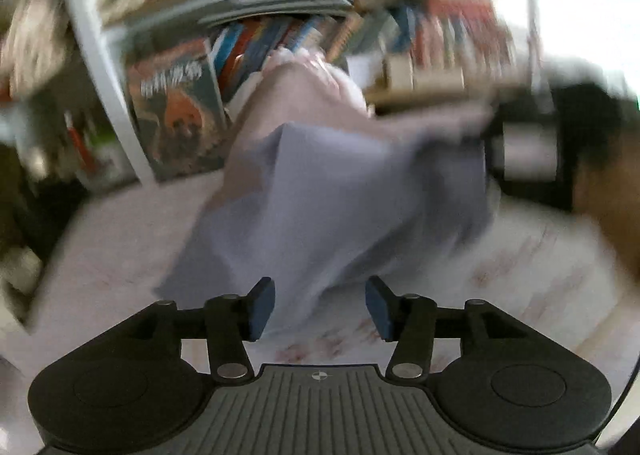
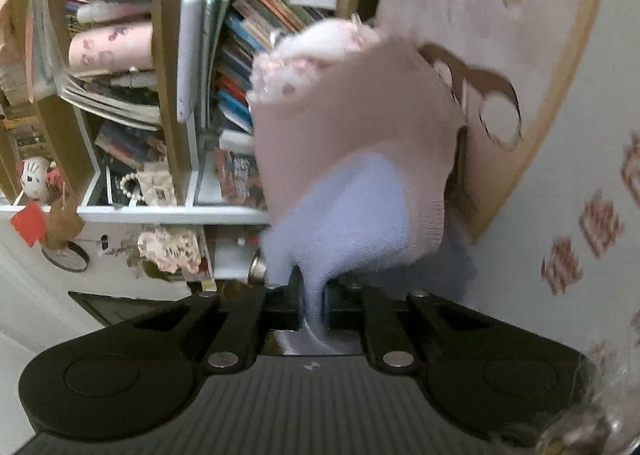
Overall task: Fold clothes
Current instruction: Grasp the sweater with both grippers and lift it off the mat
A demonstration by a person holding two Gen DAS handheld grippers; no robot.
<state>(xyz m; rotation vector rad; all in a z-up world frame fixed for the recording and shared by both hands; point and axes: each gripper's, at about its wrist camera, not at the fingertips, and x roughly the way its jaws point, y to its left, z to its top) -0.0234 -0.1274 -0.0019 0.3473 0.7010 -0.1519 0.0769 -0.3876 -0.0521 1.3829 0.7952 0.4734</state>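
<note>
Two tongs are working close before a crowded bookshelf point(image 2: 168, 103): right tongs point(image 2: 314, 305) are clenching the lilac-and-pink garment point(image 2: 352, 159) aloft, while left tongs point(image 1: 320, 309) are gaping wide, empty, above the patterned bedsheet point(image 1: 520, 255).
</note>
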